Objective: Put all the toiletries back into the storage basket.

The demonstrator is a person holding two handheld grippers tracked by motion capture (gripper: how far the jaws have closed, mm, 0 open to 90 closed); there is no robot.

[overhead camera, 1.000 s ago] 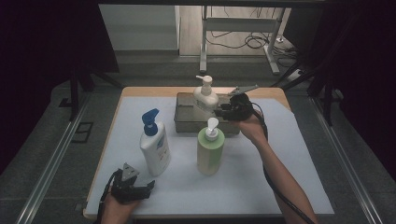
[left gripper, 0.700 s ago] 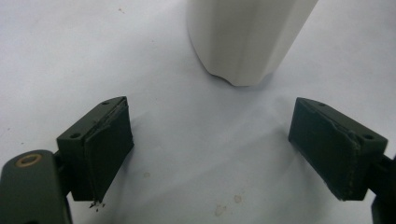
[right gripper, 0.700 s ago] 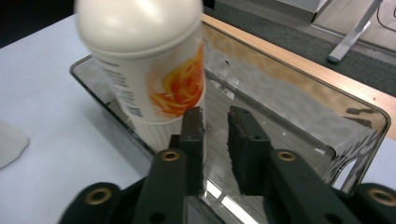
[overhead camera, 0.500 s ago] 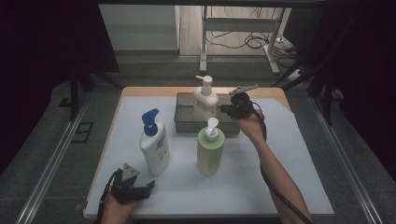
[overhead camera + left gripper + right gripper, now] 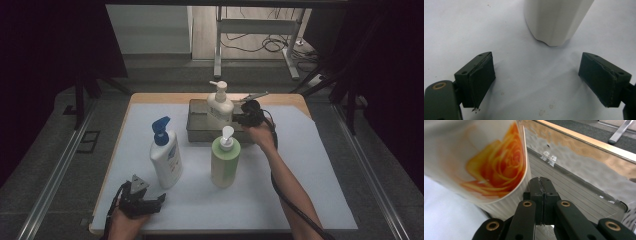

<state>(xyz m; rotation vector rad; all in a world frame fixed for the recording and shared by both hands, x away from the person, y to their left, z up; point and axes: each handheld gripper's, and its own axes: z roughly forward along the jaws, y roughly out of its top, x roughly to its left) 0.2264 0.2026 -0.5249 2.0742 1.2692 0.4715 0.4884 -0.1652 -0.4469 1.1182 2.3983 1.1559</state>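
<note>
Where the right gripper (image 5: 239,119) sits beside it, the cream pump bottle with the orange rose print (image 5: 219,111) stands upright in the shallow grey metal tray (image 5: 196,131) at the far middle of the white-covered table (image 5: 310,175). Its long axis runs vertical, and its pump spout points to the left in the high view. The body is cream-white, wider at the shoulder, with a ribbed lower band seen in the right gripper view (image 5: 499,206) below a blurred orange rose.

The right gripper's 2 jaws have just been closing and now meet pad to pad with nothing between them (the seam between the pads (image 5: 537,192) is plainly shut). They lie just beside the bottle's base, over the tray floor; whether they touch the bottle cannot be told.

The left gripper (image 5: 159,199) rests at the near left corner of the table, its jaws spread wide and empty. In its own view, the base of a white plastic bottle (image 5: 556,22) stands ahead of the pads (image 5: 482,77).

Hidden or unclear: the rose bottle's top is cut off in the right gripper view, and its print is out of focus. In the high view the tray's near wall is partly covered by the green pump bottle (image 5: 225,162).
</note>
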